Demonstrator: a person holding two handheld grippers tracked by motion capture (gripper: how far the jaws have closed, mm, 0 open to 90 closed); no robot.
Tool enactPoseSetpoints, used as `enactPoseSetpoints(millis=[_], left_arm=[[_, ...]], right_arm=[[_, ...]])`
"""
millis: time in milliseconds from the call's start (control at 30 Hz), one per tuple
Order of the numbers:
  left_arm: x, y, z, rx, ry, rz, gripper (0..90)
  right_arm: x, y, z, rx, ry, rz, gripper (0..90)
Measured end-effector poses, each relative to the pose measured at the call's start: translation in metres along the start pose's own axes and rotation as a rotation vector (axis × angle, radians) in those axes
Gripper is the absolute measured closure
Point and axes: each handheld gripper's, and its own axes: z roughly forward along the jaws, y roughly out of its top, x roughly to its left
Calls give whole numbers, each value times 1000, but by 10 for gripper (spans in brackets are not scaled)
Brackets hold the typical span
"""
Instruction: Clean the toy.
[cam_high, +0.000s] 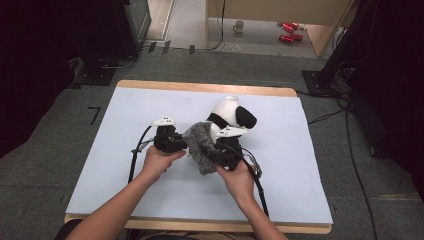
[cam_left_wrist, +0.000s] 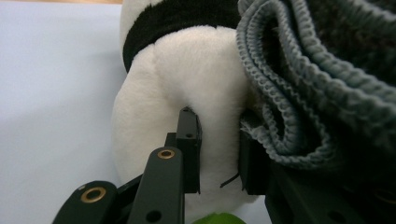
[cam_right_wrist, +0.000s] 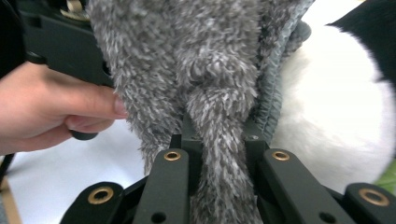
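Observation:
A black-and-white panda plush (cam_high: 231, 114) lies on the pale sheet (cam_high: 150, 105) covering the table. A grey fuzzy cloth (cam_high: 200, 145) with a knitted hem hangs between my two grippers, just in front of the plush. In the left gripper view, my left gripper (cam_left_wrist: 217, 135) is shut on the panda plush's white body (cam_left_wrist: 187, 70), and the left jaw dents the fur. The cloth's knitted hem (cam_left_wrist: 280, 107) lies against the right jaw. My right gripper (cam_right_wrist: 219, 126) is shut on a fold of the fuzzy cloth (cam_right_wrist: 205, 60). The white plush (cam_right_wrist: 327, 107) sits right behind it.
A hand (cam_right_wrist: 51, 107) holds the left gripper close beside the cloth. Cables trail from both grippers toward the table's near edge (cam_high: 200, 224). A mug (cam_high: 239, 26) and red cans (cam_high: 289, 31) lie on the floor beyond the table. Dark stands flank both sides.

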Motion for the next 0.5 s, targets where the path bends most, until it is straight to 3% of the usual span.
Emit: enactPoseSetpoints(millis=[67,133,300,433,500], left_arm=[[1,0,0,-3,-2,-23,741],[2,-1,0,-1,-4,-33,742],[4,-1,-1,7,-11,-49,739],[6,-1,-2,1,-12,-55,738],[7,-1,-2,2,-11,-61,738]], right_arm=[[1,-2,3,-10,-7,-10,789],[4,-5,6,-22,-34,-60,790],[8,-10,8,-23,-53,-94,791],[9,-18,10,9,-61,-149,792],[9,-21,12,15,-62,-146,792]])
